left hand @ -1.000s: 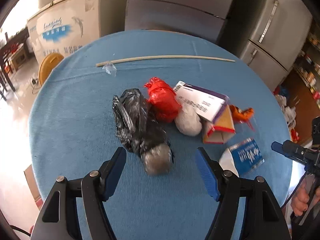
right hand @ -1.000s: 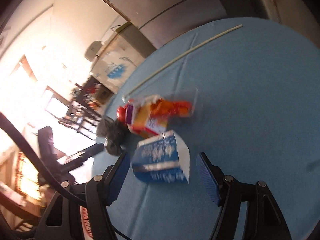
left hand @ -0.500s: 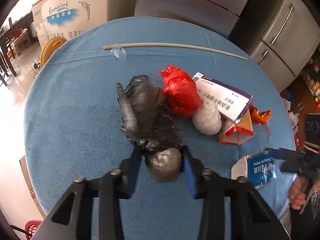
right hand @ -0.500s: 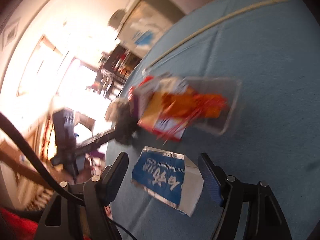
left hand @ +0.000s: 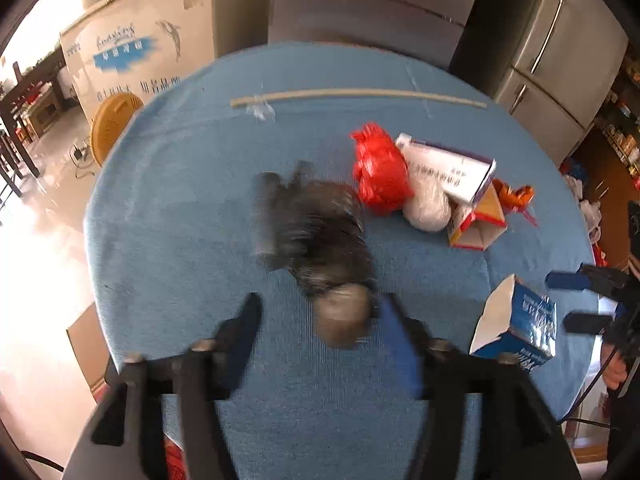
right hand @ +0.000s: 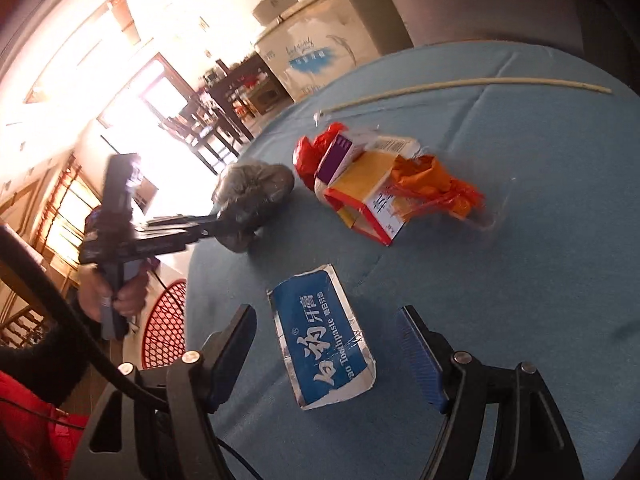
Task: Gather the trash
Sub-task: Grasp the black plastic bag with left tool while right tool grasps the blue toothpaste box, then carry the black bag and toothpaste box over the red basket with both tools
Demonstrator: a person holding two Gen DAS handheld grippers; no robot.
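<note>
A black plastic bag (left hand: 320, 236) lies on the round blue table (left hand: 180, 220), blurred by motion; it also shows in the right wrist view (right hand: 250, 196). My left gripper (left hand: 320, 328) is open with the bag's grey knotted end between its fingers, touching the right finger. A blue toothpaste box (right hand: 324, 336) lies flat between the open fingers of my right gripper (right hand: 326, 344); the box also shows in the left wrist view (left hand: 520, 324). A red bag (left hand: 380, 176), a white ball (left hand: 426, 208), a purple-edged box (left hand: 448, 168) and a red-yellow carton (left hand: 480, 220) lie together further back.
A long pale stick (left hand: 356, 96) lies across the far side of the table. An orange wrapper (right hand: 432, 184) sits by the carton. A red mesh basket (right hand: 164, 324) stands on the floor by the table's edge. Freezer and fridges stand behind.
My left gripper had closed around the bag's knotted end and has now opened again; the bag shifted and blurred. My right gripper swung over the toothpaste box, still open.
</note>
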